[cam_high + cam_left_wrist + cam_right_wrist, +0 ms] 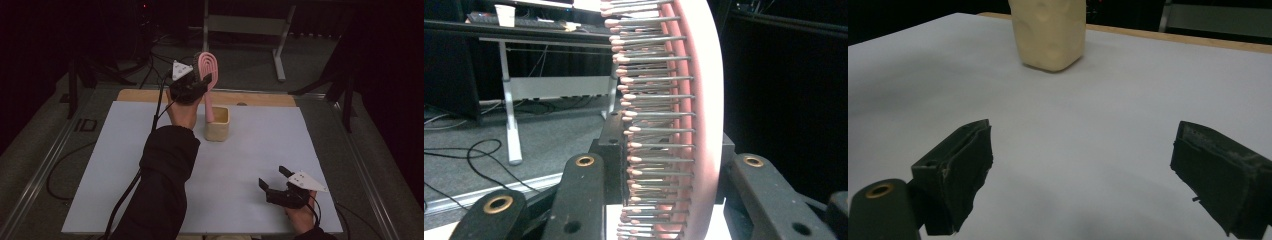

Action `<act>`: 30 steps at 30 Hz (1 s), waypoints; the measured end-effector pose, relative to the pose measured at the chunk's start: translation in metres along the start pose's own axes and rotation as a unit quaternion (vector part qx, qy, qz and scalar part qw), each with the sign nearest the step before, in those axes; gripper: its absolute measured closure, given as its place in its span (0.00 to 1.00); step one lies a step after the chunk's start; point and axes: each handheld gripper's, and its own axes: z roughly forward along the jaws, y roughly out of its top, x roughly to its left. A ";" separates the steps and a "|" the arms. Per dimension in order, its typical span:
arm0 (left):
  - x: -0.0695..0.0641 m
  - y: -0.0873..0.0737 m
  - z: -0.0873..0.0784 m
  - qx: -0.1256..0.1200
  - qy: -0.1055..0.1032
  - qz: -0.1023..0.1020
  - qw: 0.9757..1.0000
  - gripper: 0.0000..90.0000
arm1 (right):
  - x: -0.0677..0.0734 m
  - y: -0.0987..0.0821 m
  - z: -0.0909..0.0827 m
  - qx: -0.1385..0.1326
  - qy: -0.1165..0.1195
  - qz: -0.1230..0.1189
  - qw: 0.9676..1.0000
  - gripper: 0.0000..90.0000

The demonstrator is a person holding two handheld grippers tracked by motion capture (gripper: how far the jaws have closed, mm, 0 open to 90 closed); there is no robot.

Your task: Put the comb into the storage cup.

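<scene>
Pink hairbrush sits upper centre of the high view, head up, handle end dipping into the cream cup just below it. In the left gripper view the brush runs top to bottom through mid-frame, edge-on, bristles w/ pink tips pointing to frame left.

Left gripper is raised above the desk, just left of the brush head in the high view; jaws pinching the brush head, one black jaw each side of it in the left gripper view.

Cup stands upright on the white desk cover, centre frame toward the far edge; in the right gripper view the cup is at top centre, well apart from that gripper.

Right gripper is at lower right of the high view, low over the desk near the front edge; jaws spread wide, nothing btw them, bare white surface showing in the gap.
</scene>
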 end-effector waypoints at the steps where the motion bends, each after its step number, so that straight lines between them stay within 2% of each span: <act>1: 0.000 -0.001 0.001 0.000 0.000 -0.002 1.000 0.72 | 0.000 0.000 0.000 0.000 0.000 0.000 1.000 0.10; 23: -0.002 -0.012 0.016 -0.002 0.006 -0.011 1.000 0.72 | -0.001 0.000 -0.001 -0.001 0.000 0.004 1.000 0.10; 30: -0.001 -0.016 0.021 0.004 0.011 -0.009 1.000 0.72 | -0.002 0.000 0.000 -0.001 0.002 0.004 1.000 0.10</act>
